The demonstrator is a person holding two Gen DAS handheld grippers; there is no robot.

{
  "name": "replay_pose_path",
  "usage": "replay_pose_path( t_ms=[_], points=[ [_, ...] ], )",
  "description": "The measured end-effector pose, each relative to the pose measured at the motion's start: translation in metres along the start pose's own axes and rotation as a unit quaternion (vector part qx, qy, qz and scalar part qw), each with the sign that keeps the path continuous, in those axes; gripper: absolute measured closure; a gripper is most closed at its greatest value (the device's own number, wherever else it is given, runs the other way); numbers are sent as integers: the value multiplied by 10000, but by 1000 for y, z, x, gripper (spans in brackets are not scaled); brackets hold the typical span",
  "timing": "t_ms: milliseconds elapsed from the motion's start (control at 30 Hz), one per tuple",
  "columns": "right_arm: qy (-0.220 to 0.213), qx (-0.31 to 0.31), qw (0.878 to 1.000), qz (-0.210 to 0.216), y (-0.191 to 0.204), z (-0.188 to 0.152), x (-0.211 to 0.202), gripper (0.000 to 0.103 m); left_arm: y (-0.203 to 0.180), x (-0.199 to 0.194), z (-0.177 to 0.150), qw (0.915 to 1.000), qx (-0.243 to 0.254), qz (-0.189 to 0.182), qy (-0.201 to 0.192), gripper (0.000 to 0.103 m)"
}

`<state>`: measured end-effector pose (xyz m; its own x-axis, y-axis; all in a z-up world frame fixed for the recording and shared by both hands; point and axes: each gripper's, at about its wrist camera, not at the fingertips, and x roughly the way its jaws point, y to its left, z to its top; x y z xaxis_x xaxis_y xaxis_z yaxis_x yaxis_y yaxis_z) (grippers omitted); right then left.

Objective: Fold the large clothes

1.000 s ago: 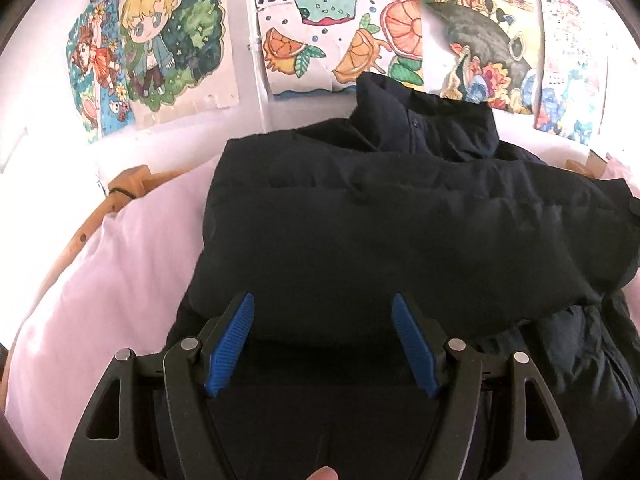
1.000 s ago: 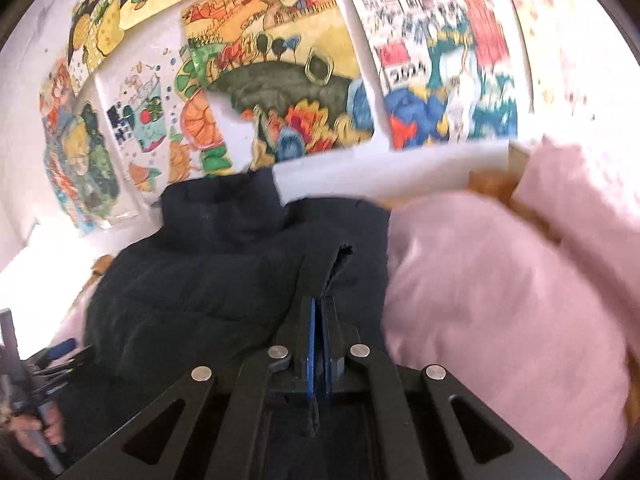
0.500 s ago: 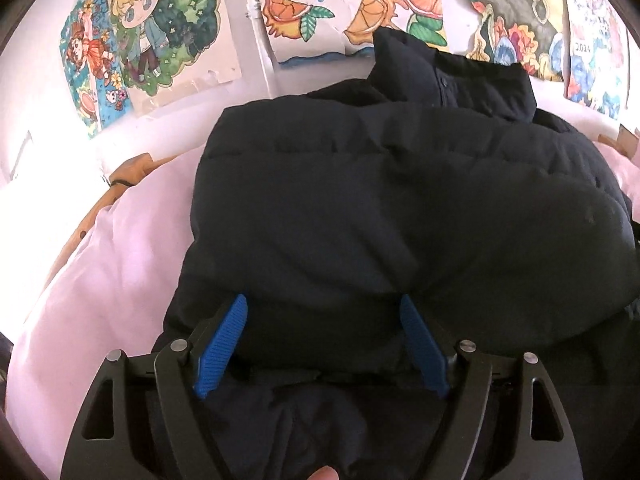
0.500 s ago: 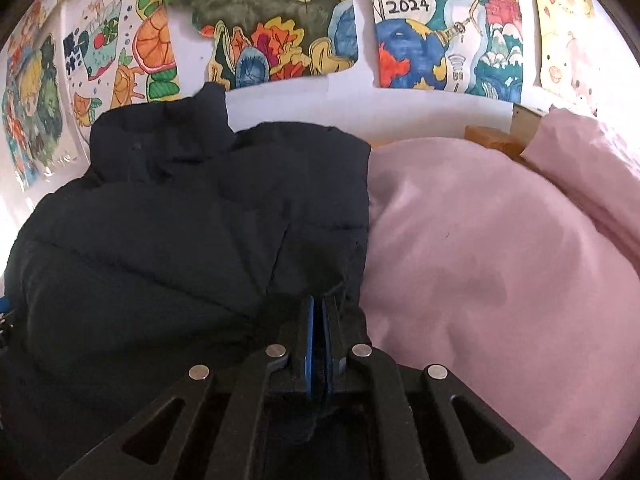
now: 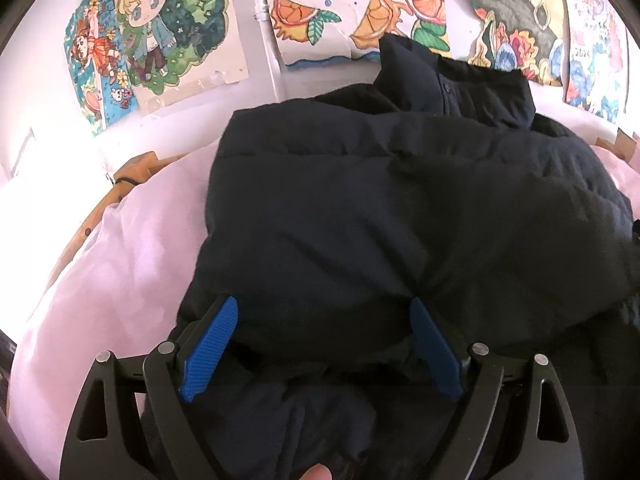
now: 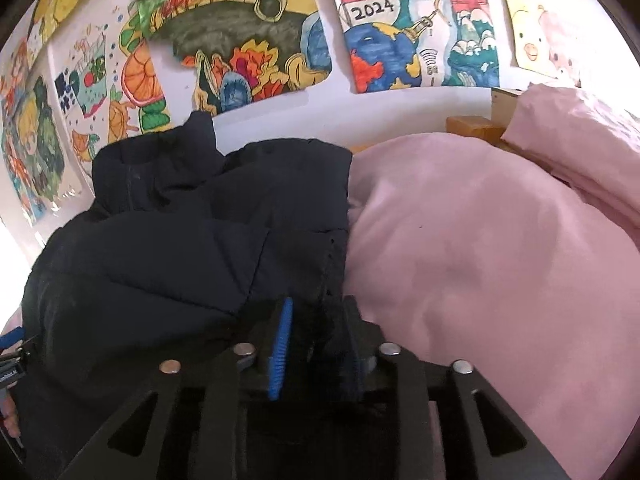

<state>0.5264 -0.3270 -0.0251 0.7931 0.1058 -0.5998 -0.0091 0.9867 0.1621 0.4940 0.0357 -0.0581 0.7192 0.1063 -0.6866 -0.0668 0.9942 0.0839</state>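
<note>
Lower centre of the left view: left gripper (image 5: 322, 342), fingers spread wide and just opened further, straddling the hem of a dark navy puffer jacket (image 5: 400, 220), not pinching. Lower centre of the right view: right gripper (image 6: 316, 354), fingers just parted, jacket edge between them, probably released. Beyond: quilted bulk, folded over, on pink bedding (image 6: 480, 260). Collar upright against the far wall. Drawings (image 6: 384, 32) above; "2024" readable only from the right.

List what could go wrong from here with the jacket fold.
1. The right tongs have just been opening with jacket fabric between them; the hem may snag and drag the fold open.
2. The puffy folded layer bulges over the left tongs, also just opening, and may spring back.
3. The soft pink bedding gives an uneven base.
</note>
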Motion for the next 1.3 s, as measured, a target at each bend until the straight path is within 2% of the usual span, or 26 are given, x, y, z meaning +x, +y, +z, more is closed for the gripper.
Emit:
replay_pose_path(
  t_ms=[67, 133, 333, 433, 600, 700, 833, 1033, 1100, 1167, 1300],
  points=[
    [-3, 30, 10000, 25, -1, -1, -6, 49, 3, -6, -1, 10000, -42, -34, -27, 19],
    [1, 37, 10000, 59, -2, -2, -12, 39, 7, -13, -1, 9999, -92, -110, -70, 19],
    [7, -82, 9997, 249, 0, -3, -28, 21, 15, -28, 5, 9987, -222, -411, -211, 19],
    [-12, -80, 9992, 391, 4, -3, -36, 18, 13, -32, 15, 9976, -252, -592, -269, 19],
    [105, -69, 9984, 544, 13, 11, -43, 17, 7, -28, 54, 9980, 174, -547, -253, 19],
    [290, -255, 9974, 610, 27, 33, -40, 17, 8, -13, 85, 9975, 314, -606, -184, 19],
    [236, -583, 9961, 610, 59, 74, -27, 17, 21, 5, 120, 9965, 91, -820, -162, 19],
    [334, -181, 9948, 942, 107, 135, 32, 18, 27, 27, 165, 9947, -127, -972, -319, 19],
    [236, -140, 9961, 844, 123, 151, 52, 24, 27, 33, 172, 9940, -175, -1019, -352, 19],
    [213, -35, 9976, 657, 134, 163, 75, 41, 26, 39, 176, 9932, -176, -1102, -325, 19],
    [255, 206, 9989, 330, 140, 173, 114, 49, 28, 48, 179, 9918, -228, -1215, -325, 19]
  ],
)
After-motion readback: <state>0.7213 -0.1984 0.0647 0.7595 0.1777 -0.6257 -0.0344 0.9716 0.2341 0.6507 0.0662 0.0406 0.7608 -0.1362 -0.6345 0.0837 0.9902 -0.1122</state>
